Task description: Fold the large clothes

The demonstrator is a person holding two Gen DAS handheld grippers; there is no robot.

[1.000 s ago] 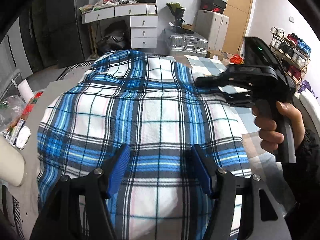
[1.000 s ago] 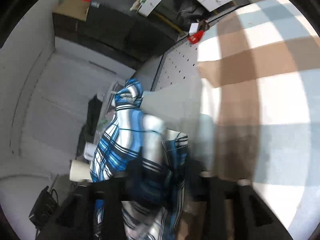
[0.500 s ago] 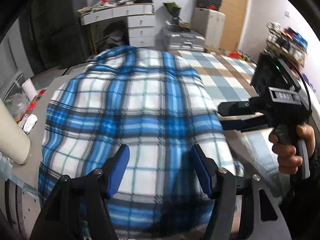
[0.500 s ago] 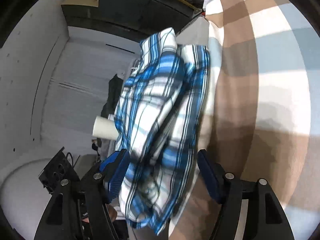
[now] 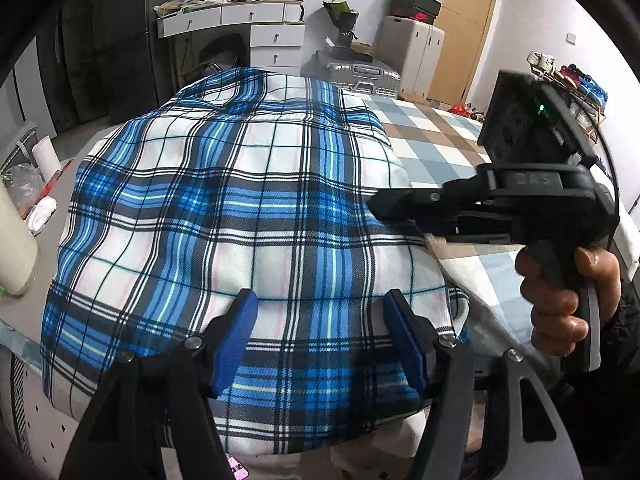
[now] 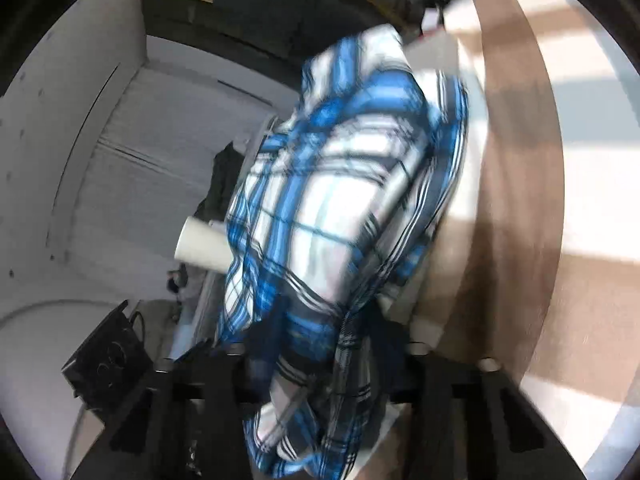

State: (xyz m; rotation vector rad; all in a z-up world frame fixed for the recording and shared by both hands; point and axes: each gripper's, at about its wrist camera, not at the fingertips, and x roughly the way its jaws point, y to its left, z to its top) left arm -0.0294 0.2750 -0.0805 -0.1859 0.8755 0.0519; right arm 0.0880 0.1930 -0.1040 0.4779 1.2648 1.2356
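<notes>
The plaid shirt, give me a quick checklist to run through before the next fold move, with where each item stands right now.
1. Right gripper pinching the plaid shirt at its right edge: ok; its jaws have just been closing and cloth sits between them in the right wrist view.
2. Left gripper free of cloth: ok, jaws apart above the shirt's near part.
3. Shirt lying flat: not ok, it bulges in the middle.
4. Checked cloth beside the shirt bare for folding: ok.
5. Cream cylinder apart from the shirt's left edge: ok.
6. How many layers the right gripper holds: cannot tell, blurred.

Black claw [image 5: 320,336] frames, blue pads [image 5: 234,336], silver screws, dark sleeve [image 5: 624,320].
</notes>
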